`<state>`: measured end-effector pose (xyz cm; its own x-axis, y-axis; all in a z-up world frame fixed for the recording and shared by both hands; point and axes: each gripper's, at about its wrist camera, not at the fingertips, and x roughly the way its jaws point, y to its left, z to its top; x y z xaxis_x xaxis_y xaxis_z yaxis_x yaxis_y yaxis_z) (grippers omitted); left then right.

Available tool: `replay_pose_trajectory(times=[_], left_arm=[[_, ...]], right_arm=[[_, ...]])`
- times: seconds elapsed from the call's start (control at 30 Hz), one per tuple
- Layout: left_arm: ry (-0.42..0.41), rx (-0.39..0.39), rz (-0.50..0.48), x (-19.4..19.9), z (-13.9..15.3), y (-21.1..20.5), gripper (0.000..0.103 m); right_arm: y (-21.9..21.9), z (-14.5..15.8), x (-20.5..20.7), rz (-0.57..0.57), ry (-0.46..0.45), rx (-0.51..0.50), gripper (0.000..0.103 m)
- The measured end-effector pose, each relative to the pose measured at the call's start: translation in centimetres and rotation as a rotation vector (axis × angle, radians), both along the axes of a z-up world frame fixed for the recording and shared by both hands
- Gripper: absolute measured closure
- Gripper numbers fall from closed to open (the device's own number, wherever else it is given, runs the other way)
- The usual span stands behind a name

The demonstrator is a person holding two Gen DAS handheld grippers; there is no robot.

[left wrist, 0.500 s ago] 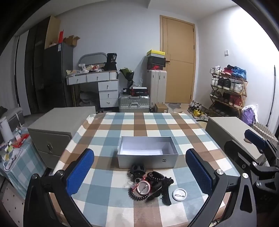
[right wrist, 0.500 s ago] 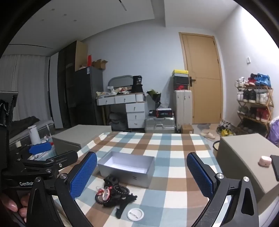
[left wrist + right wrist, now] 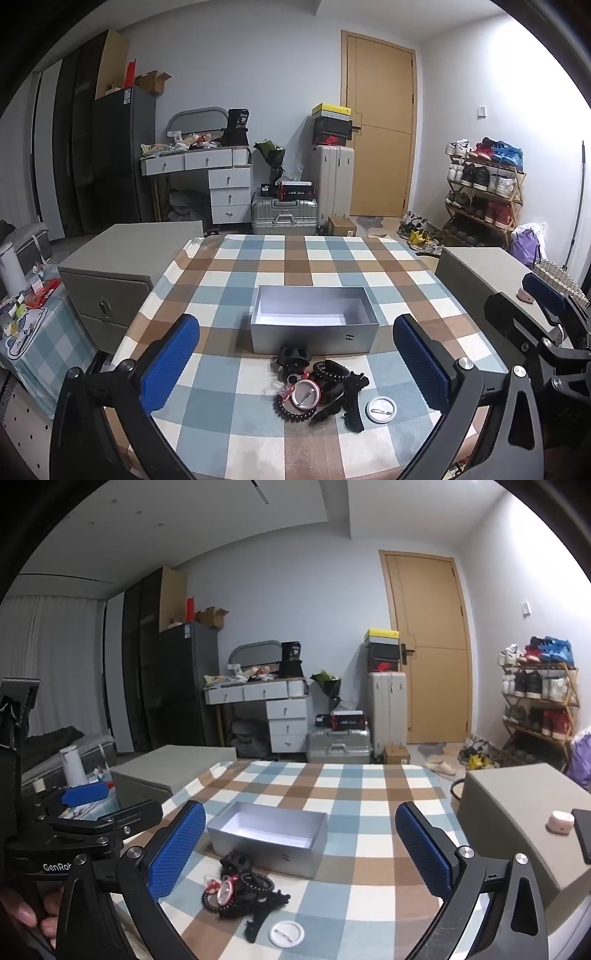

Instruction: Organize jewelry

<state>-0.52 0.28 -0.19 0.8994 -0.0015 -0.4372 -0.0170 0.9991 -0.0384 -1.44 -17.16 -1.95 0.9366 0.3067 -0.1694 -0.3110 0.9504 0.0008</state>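
Checked desk point(image 3: 229, 398): box point(image 3: 314, 328) sat empty, jewelry point(image 3: 317, 384) unsorted beside it; both tongs point(image 3: 295, 365) point(image 3: 299, 853) gaped wide, holding nothing.

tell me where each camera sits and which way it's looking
Left wrist: on the left gripper, angled down over the checked table at the grey box and jewelry pile; own open jaws show, the right gripper at the right edge.
Right wrist: on the right gripper, nearly level, facing the door; own open jaws, the left gripper and a hand at left.
Shared: box, pile, white badge, door.
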Motion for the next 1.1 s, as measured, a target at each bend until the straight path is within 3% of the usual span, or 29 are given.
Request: replay_pose_trajectory(times=[1.1], left_arm=[[0.005, -0.003, 0.009, -0.11, 0.12, 0.36, 0.001]], right_arm=[[-0.12, 0.10, -0.21, -0.001, 0.005, -0.003, 0.000]])
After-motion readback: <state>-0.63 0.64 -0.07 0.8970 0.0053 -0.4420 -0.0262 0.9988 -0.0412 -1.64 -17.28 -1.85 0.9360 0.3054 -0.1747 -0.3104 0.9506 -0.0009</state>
